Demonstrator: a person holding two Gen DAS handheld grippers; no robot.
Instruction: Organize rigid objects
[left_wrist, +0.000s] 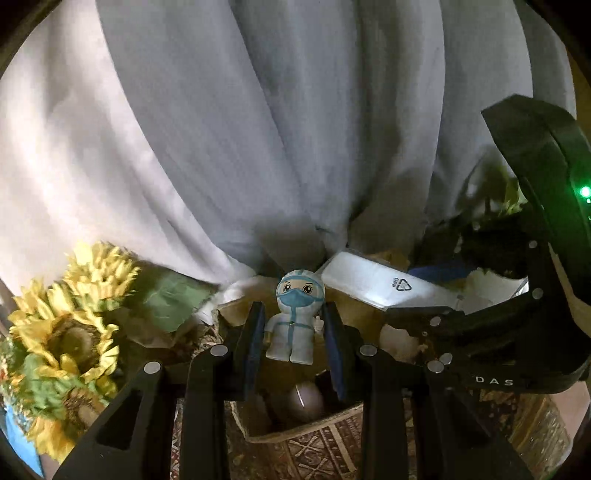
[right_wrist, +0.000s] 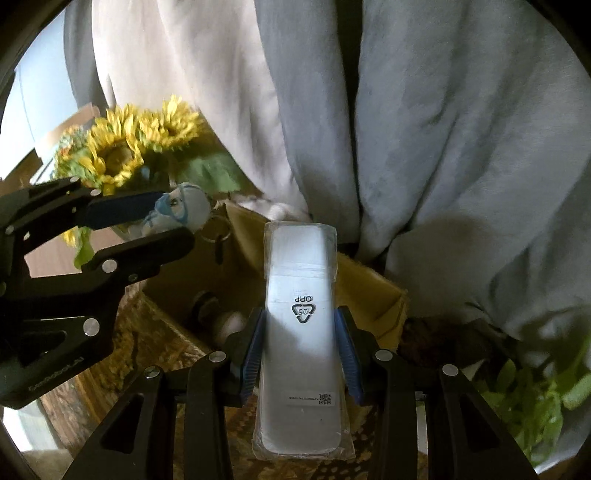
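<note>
Blue-padded grips: we hold two black two-finger grippers over an open brown cardboard box (right_wrist: 369, 291) on a patterned brown rug (left_wrist: 314, 450).
Left gripper (left_wrist: 293, 330): its jaws are clenched on a small white plastic figurine in a protective suit and blue face mask (left_wrist: 295, 321), upright, above the box.
Right gripper (right_wrist: 301, 354): its jaws are clenched on the sides of a long flat white object sealed in a clear plastic sleeve printed with a recycling triangle (right_wrist: 299, 325), pointing out over the box.
Inside the box: a rounded brownish item (left_wrist: 304, 400) sits below the figurine; we cannot tell what it is.
Crowding risk: both grippers hang near each other over one box, so lowering both together could knock them into each other.
Slip risk: we judge the slick sleeve may slide between the pads if tilted downward.
Figurine risk: a metal key ring (right_wrist: 218, 229) hangs behind the figurine and could snag the box flap.
Further off: yellow artificial sunflowers (right_wrist: 122, 147) stand left of the box; a wide swing could brush them.
Backdrop: pale grey draped fabric (right_wrist: 424, 147) hangs behind everything.
</note>
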